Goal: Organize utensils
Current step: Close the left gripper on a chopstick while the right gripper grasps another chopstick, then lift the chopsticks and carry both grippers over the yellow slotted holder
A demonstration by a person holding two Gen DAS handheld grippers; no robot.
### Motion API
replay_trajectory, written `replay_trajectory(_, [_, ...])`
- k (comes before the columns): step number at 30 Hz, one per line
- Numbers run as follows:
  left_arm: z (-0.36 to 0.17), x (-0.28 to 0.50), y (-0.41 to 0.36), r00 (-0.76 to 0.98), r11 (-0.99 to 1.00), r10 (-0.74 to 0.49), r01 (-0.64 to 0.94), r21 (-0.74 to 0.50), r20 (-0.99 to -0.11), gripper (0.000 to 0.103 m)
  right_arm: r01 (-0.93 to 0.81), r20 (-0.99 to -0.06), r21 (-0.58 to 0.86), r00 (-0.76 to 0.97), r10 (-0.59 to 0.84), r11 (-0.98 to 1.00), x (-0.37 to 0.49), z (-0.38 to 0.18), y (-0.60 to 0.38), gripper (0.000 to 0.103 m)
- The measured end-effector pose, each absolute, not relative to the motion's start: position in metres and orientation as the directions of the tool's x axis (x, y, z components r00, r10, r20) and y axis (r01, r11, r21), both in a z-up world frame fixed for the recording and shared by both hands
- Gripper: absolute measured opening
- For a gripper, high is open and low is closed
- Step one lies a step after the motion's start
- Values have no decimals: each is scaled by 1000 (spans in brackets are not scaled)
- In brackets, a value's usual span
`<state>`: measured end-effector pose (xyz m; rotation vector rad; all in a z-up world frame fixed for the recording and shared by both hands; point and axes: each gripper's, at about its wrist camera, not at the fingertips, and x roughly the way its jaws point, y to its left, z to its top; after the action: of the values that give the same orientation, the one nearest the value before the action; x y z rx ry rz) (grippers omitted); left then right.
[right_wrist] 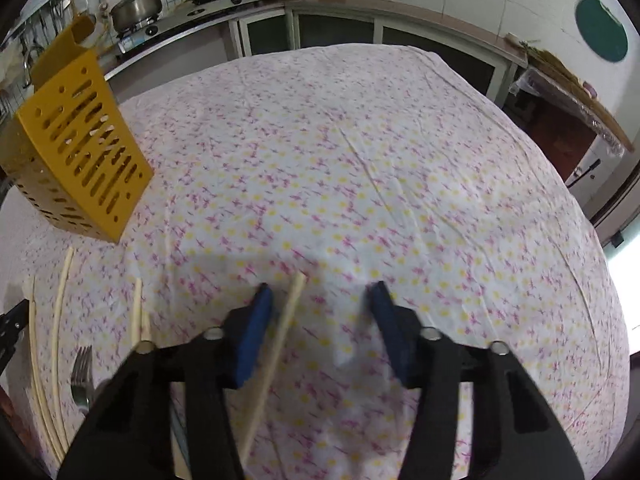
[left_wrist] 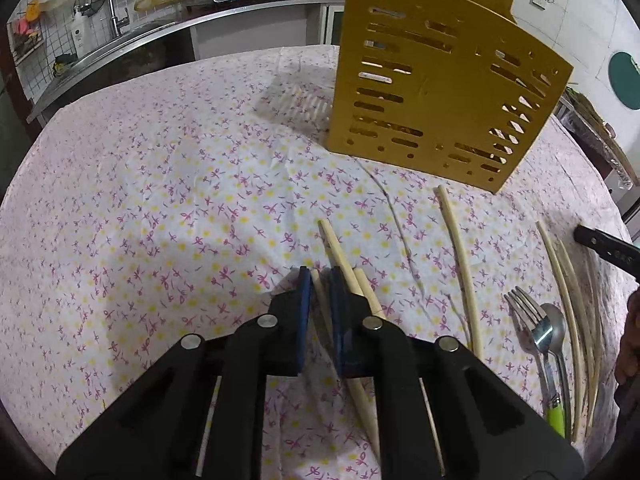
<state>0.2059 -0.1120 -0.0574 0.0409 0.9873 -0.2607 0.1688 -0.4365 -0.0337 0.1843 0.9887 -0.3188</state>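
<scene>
A yellow slotted utensil holder [left_wrist: 444, 92] stands on the floral tablecloth; it also shows in the right wrist view [right_wrist: 80, 152]. My left gripper [left_wrist: 320, 280] has its jaws nearly closed around a pale chopstick [left_wrist: 320, 300], with two more chopsticks [left_wrist: 340, 256] just right of it. A fork [left_wrist: 528, 312] and spoon [left_wrist: 554, 324] lie at the right among several chopsticks [left_wrist: 456, 248]. My right gripper [right_wrist: 320, 292] is open above the cloth, with one chopstick [right_wrist: 280, 336] lying between its fingers near the left pad.
The table's far edge [right_wrist: 320, 46] meets a kitchen counter with a stove and pot [right_wrist: 136, 6]. A sink and tap [left_wrist: 104, 4] are at the back left. The other gripper's black tip [left_wrist: 600, 244] shows at the right edge.
</scene>
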Motion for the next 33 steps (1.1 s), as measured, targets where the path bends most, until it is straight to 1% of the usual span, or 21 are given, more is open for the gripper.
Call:
replay_trajectory(1, [-57, 208, -111, 512, 963, -222, 251, -102, -830, 4, 336, -842, -3, 507, -184, 942, 172, -34, -432, 33])
replay_trajectory(2, [-57, 206, -113, 507, 959, -234, 262, -111, -829, 3, 323, -843, -9, 506, -181, 946, 174, -33, -427, 27])
replay_trajectory(3, [-56, 205, -116, 494, 950, -259, 287, -126, -830, 3, 305, -846, -11, 505, -171, 952, 176, -33, -422, 16])
replay_trajectory(4, [-56, 203, -117, 497, 948, -259, 293, -121, -828, 3, 299, -848, -11, 502, -167, 954, 176, -32, -419, 12])
replay_trajectory(6, [-57, 201, -113, 500, 948, -267, 292, -130, -824, 3, 284, -853, -6, 499, -153, 959, 174, -30, -417, 10])
replay_trajectory(7, [-57, 201, -111, 498, 947, -274, 291, -139, -823, 3, 276, -854, 0, 500, -144, 961, 172, -28, -416, 6])
replay_trajectory(12, [-44, 193, -102, 521, 945, -293, 288, -157, -802, 3, 218, -813, 27, 573, -105, 976, 152, 1, -410, 6])
replay_trajectory(15, [-32, 189, -100, 540, 946, -283, 294, -137, -792, 3, 191, -801, 14, 590, -103, 982, 148, 11, -409, 6])
replay_trajectory(20, [-17, 179, -88, 561, 948, -286, 282, -146, -777, 3, 180, -797, 83, 603, -43, 980, 140, 18, -418, 6])
replay_trajectory(23, [1, 173, -82, 591, 948, -292, 285, -144, -752, 3, 161, -770, 93, 637, -32, 983, 131, 35, -414, 6])
replay_trajectory(27, [37, 165, -79, 637, 943, -308, 303, -139, -707, 3, 128, -710, 125, 704, -2, 984, 119, 69, -407, 6])
replay_trajectory(33, [61, 151, -79, 679, 941, -318, 311, -134, -662, 3, 88, -638, 120, 770, 9, 989, 105, 103, -393, 6])
